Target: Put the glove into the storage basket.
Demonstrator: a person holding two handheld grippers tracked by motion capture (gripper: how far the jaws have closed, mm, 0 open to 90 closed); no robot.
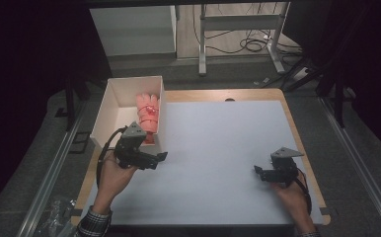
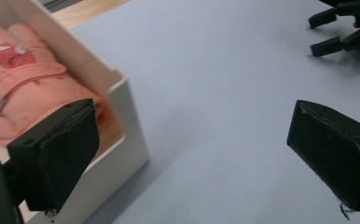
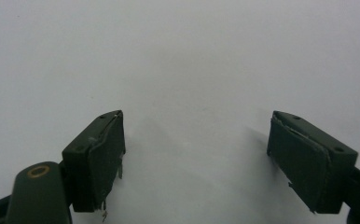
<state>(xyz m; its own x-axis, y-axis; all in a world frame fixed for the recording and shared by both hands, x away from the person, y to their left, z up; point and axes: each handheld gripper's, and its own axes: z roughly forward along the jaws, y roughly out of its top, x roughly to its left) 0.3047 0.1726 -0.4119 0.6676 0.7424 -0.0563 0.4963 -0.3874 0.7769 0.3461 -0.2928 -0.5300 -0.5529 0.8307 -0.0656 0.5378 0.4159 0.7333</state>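
the table (image 1: 218,148) with its pale grey top lies under both grippers. the white box (image 1: 108,101) stands at the table's far left corner, just ahead of the left gripper (image 1: 162,157), whose body hangs over the box's near right corner; in the left gripper view the box wall (image 2: 131,121) sits between its two black jaws, closer to the left one. the jaws stand wide apart with nothing between the pads. the pink glove (image 1: 148,114) lies inside the box against its right wall, just beyond the left gripper. the right gripper (image 1: 258,171) is well apart from box and glove, low over bare table near the right edge, its jaws spread wide and holding nothing (image 3: 194,154).
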